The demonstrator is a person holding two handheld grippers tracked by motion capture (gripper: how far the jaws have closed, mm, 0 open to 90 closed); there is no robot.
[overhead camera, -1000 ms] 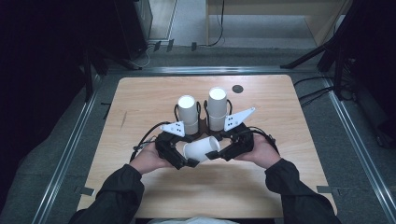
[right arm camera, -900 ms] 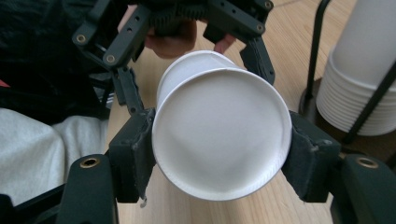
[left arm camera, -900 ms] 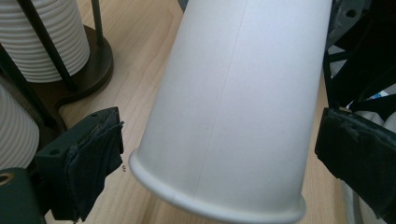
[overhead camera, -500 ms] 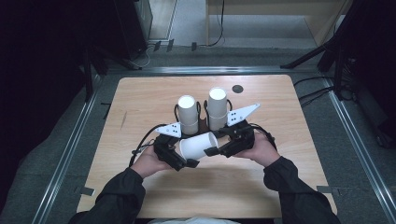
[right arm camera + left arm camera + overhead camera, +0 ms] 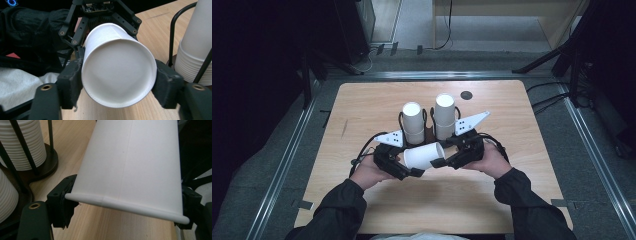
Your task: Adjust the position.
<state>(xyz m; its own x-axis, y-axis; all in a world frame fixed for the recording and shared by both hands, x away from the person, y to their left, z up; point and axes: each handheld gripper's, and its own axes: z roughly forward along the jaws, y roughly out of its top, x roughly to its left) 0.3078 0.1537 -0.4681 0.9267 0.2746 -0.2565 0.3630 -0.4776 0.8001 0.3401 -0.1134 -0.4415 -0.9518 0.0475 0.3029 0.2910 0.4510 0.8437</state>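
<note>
A white paper cup [image 5: 424, 156] lies on its side in the air just above the light wooden bench [image 5: 362, 110], held between both tools near the front edge. The left gripper [image 5: 404, 169] has its jaws clenched across the cup's rolled rim end; in the left gripper view the cup's wall hides most of both jaws and its far end is cut off. The right gripper [image 5: 441, 160] has its jaws pressed on the base end, whose round bottom faces the right gripper view. Behind stand two stacks of white paper cups [image 5: 414, 121] in a dark wire holder [image 5: 428, 131], its base largely hidden.
</note>
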